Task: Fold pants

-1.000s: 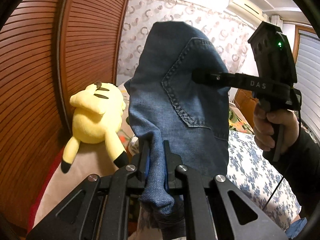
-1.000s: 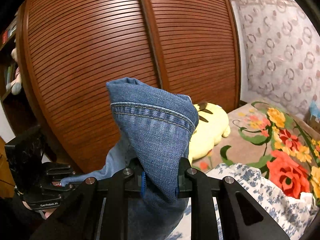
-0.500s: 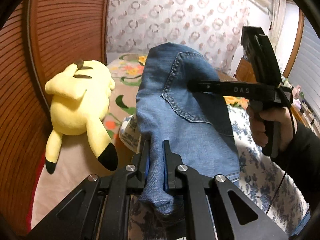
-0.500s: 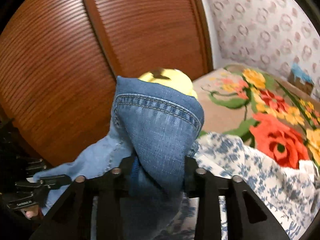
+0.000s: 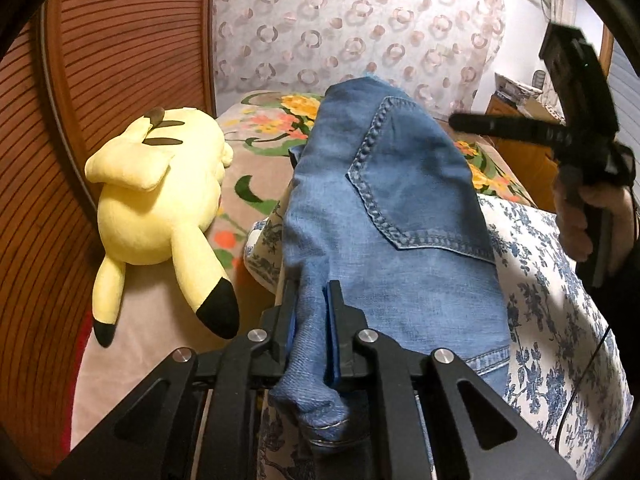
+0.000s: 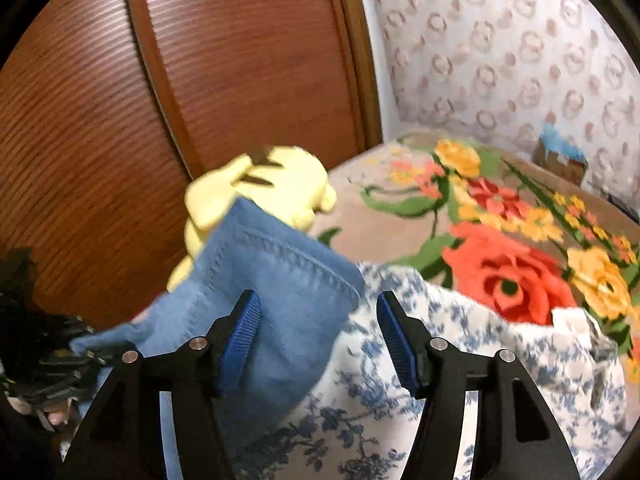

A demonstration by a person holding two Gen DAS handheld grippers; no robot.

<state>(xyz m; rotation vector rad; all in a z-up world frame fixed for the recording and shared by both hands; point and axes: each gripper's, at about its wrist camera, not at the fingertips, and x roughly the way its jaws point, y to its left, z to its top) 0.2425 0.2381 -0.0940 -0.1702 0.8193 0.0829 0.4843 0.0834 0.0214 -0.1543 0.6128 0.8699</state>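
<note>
The blue jeans rise in a fold in front of the left wrist view, back pocket showing. My left gripper is shut on a bunched edge of them, low over the blue-and-white quilt. In the right wrist view the jeans sag to the left, leaning on the left blue pad. The jaws of my right gripper are opening, and the right pad is clear of the cloth. From the left wrist view the right gripper shows side-on, held by a hand.
A yellow plush toy lies on the bed against the brown louvred doors. A flowered blanket covers the bed beyond the quilt. A patterned curtain hangs behind, and a small box sits by it.
Both grippers came down toward the bed. The right jaws went from shut on the jeans' hem to apart, and the denim slumped to the left. The left grip is unchanged.
</note>
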